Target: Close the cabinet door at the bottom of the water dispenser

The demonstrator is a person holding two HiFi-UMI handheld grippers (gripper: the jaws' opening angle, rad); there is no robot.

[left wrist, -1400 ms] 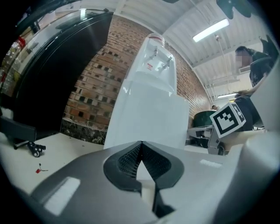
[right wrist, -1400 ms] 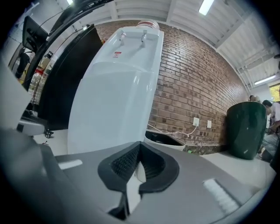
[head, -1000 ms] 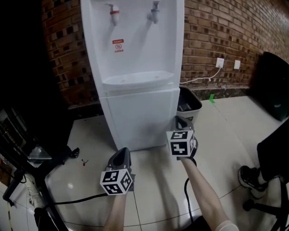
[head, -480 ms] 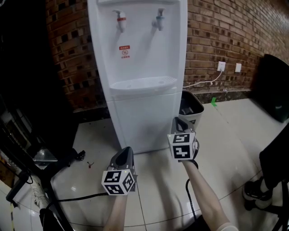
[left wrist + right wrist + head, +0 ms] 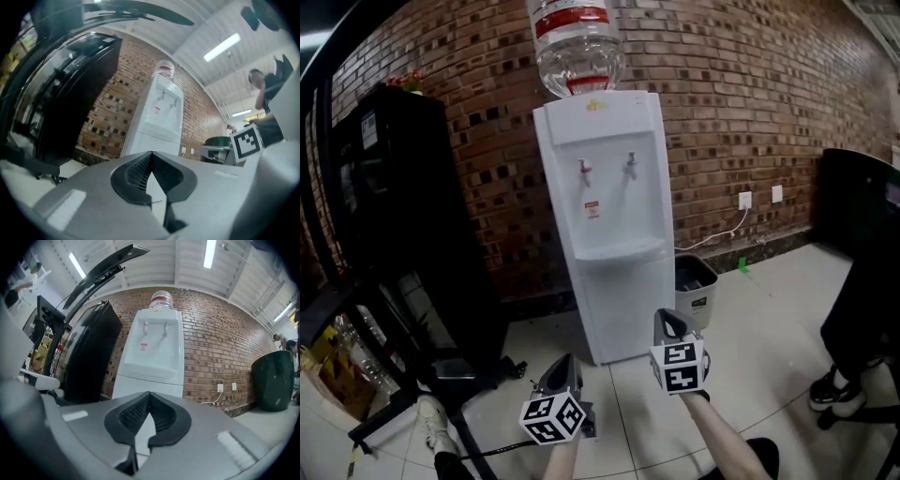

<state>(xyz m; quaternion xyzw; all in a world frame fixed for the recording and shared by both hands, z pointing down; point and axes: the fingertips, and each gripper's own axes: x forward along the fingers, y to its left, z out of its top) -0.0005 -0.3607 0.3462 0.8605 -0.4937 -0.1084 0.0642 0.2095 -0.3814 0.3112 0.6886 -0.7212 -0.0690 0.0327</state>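
Note:
The white water dispenser [image 5: 609,197] stands against the brick wall, a clear bottle [image 5: 575,47] upside down on top. Its bottom cabinet door [image 5: 628,305] lies flush and shut. In the head view my left gripper [image 5: 562,375] and right gripper [image 5: 668,325] hang low, well back from the dispenser, both pointing toward it. Each is shut with nothing between its jaws. The left gripper view has the dispenser [image 5: 157,119] beyond the closed jaws [image 5: 151,153]. The right gripper view has the dispenser [image 5: 152,357] straight ahead past its closed jaws [image 5: 149,393].
A grey waste bin [image 5: 694,286] sits right of the dispenser, below a wall socket [image 5: 744,201] with a white cable. A tall black cabinet [image 5: 403,206] stands at the left, a black chair [image 5: 862,272] at the right. A black stand base [image 5: 422,403] sprawls over the pale tiled floor.
The view has pulled back and tilted up, so the whole dispenser and its bottle now show. Both grippers have drawn away from the cabinet door and risen, still shut.

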